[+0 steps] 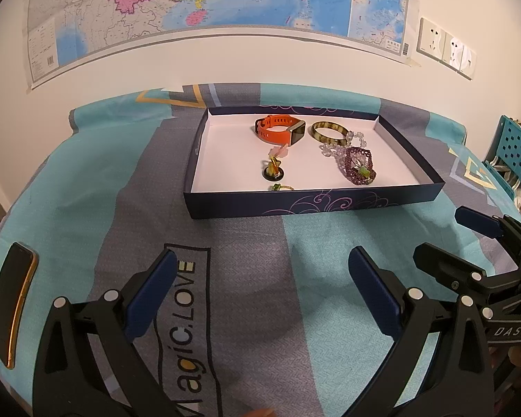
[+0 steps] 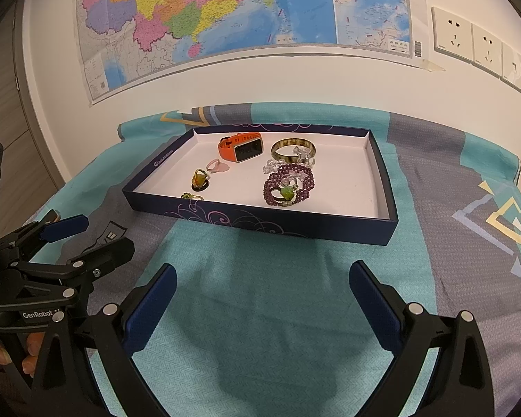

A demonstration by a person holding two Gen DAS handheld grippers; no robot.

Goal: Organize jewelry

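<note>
1. Inside the dark blue box lid [image 2: 295, 224], an orange smartwatch [image 2: 241, 146], a mottled bangle [image 2: 292, 148], a purple bead bracelet [image 2: 290, 185] and small rings [image 2: 200, 179] are laid out.
2. Both grippers, left [image 1: 262, 290] and right [image 2: 262, 300], are held wide open and empty over the teal bedsheet [image 2: 260, 312].
3. A phone [image 1: 10, 299] is seen lying far left.

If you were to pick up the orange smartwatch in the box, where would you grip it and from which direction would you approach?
I would grip the orange smartwatch across its strap loop, coming down from above. It appears to rest on its edge with the strap forming an open loop and the screen facing the box's near wall, so one finger could probably drop inside the loop and one outside. Both the left gripper and right gripper are open and empty.
</note>
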